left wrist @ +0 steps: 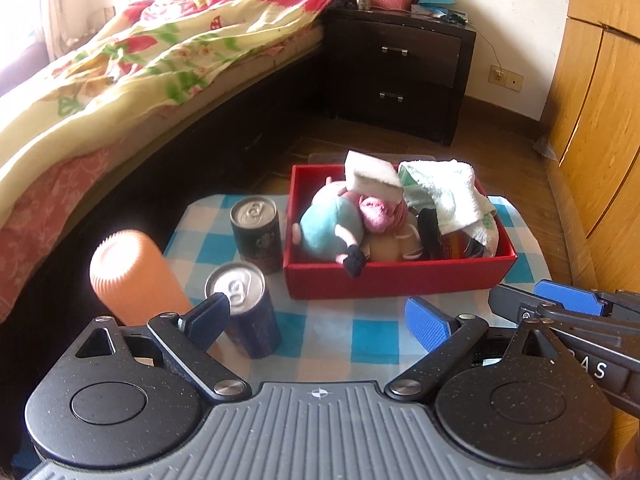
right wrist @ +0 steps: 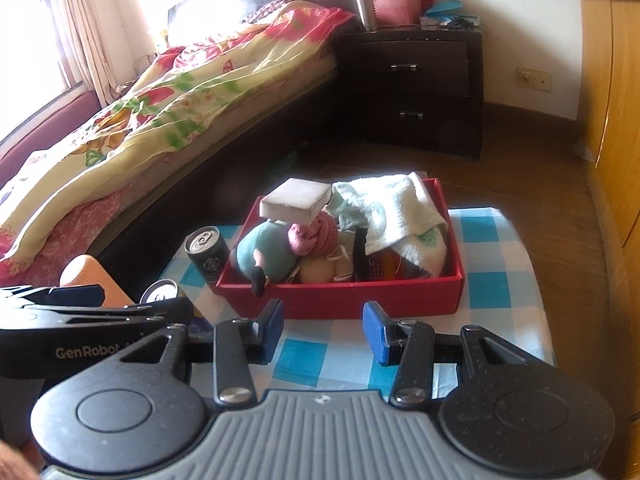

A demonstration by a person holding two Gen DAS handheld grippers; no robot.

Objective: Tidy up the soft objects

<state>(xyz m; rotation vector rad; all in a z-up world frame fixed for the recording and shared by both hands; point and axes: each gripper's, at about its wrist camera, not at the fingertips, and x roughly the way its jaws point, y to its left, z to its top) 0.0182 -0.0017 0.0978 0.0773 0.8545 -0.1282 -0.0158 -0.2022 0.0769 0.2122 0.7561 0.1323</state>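
Red box (left wrist: 400, 280) on a blue-and-white checked cloth (left wrist: 376, 340). Inside it: a teal-and-pink plush (left wrist: 332, 228), white sponge (left wrist: 374, 178), pale green towel (left wrist: 444, 192). Beside the box, 2 dark cans (left wrist: 256, 236), 1 orange cup (left wrist: 132, 276).

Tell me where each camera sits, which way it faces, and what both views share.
Left wrist: on the left gripper, facing down over open fingers at the red box; the right gripper intrudes at right.
Right wrist: on the right gripper, same heading; the left gripper shows at left.
Shared: box, sponge, cans, bed.
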